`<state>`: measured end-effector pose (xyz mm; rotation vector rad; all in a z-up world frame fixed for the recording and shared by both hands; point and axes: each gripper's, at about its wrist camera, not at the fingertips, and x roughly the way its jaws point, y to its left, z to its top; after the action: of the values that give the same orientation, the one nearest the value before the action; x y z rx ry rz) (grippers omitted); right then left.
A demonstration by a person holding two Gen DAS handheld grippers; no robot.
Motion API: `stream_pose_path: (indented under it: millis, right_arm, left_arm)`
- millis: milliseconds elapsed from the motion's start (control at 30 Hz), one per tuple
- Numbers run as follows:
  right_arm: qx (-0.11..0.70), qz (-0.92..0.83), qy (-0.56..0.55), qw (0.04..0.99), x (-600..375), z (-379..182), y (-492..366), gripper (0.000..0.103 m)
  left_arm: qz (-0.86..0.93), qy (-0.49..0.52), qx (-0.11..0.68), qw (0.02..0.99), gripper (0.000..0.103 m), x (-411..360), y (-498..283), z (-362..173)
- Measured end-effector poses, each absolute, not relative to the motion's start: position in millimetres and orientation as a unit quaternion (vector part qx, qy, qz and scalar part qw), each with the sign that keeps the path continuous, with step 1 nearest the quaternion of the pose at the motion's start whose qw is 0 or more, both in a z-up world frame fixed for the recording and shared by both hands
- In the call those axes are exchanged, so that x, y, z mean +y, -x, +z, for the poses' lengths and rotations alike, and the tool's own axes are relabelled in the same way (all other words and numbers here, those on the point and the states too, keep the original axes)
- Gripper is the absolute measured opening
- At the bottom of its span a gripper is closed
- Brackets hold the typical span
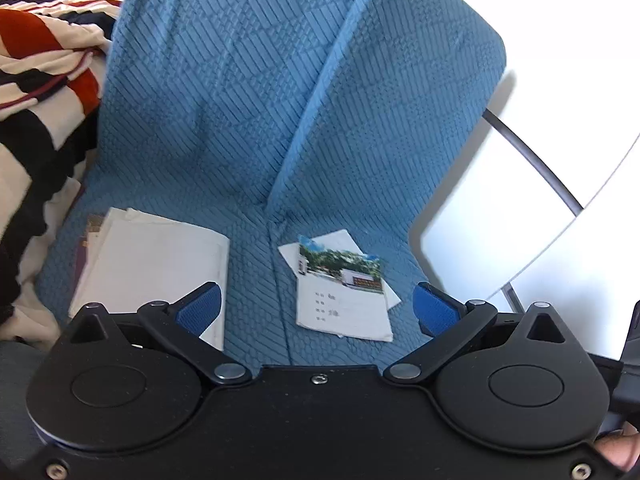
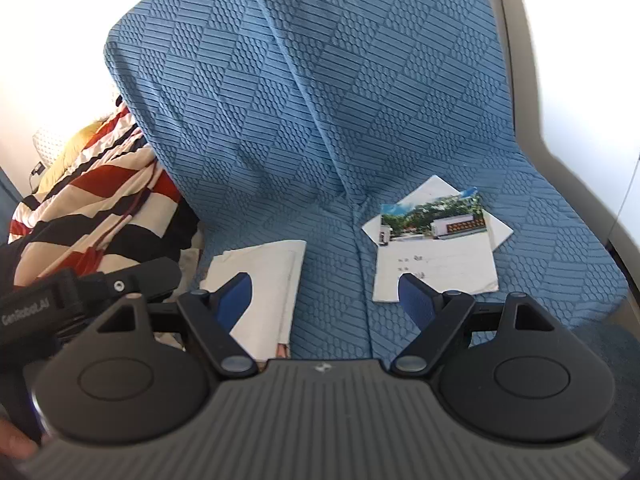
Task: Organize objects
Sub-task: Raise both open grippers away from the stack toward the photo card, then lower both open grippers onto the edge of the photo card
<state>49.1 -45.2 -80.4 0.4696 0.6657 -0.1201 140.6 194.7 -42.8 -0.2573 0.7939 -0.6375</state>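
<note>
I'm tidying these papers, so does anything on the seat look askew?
Yes. The photo booklet lies crooked over a white sheet turned cornerwise beneath it. The left stack is fanned at its far edges, not squared.

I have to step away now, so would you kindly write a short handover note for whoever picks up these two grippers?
Left gripper: open, holding nothing.
Right gripper: open, holding nothing.
Things: a white paper stack lies on the left part of the blue-covered seat; a photo booklet lies to its right, askew on a loose white sheet.
Done: nothing evident; two separate piles.
Left: probably square up the booklet and sheet and gather them with the stack.
</note>
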Motion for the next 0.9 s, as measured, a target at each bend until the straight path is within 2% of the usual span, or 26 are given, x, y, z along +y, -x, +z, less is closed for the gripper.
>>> stream_pose_path:
  millis: [900]
  right_arm:
    - [0.324, -0.114, -0.198, 0.918, -80.2, -109.0, -9.2, 0.082]
  left_arm:
    - [-0.316, 0.075, 0.400, 0.857, 0.102, 133.3, -120.1, -68.8]
